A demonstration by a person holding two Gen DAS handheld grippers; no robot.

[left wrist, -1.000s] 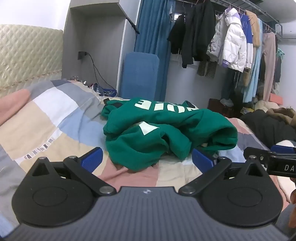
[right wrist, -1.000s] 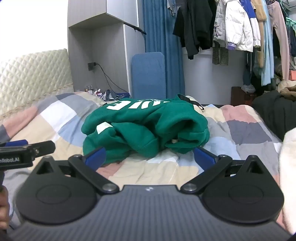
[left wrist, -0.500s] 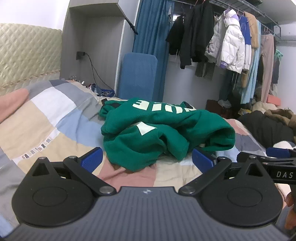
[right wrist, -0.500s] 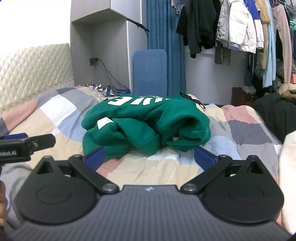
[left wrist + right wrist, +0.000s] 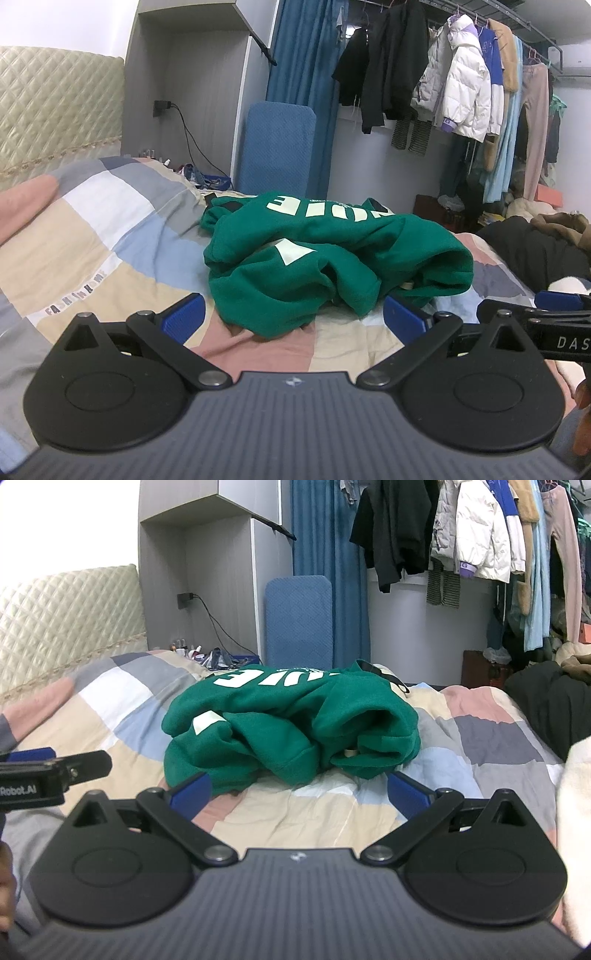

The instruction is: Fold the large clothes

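Hovering low over the bed's near edge, left tongs and right tongs, both spread wide, gripping nothing, side by side. Just past the blue fingertips, apart from them: green sweatshirt, crumpled in a heap mid-bed on the patchwork quilt, white lettering upward. Beyond, at the far edge, blue padded board upright; hanging coats behind.

"DAS" marks the right gripper; "Robot.AI" marks the left gripper.
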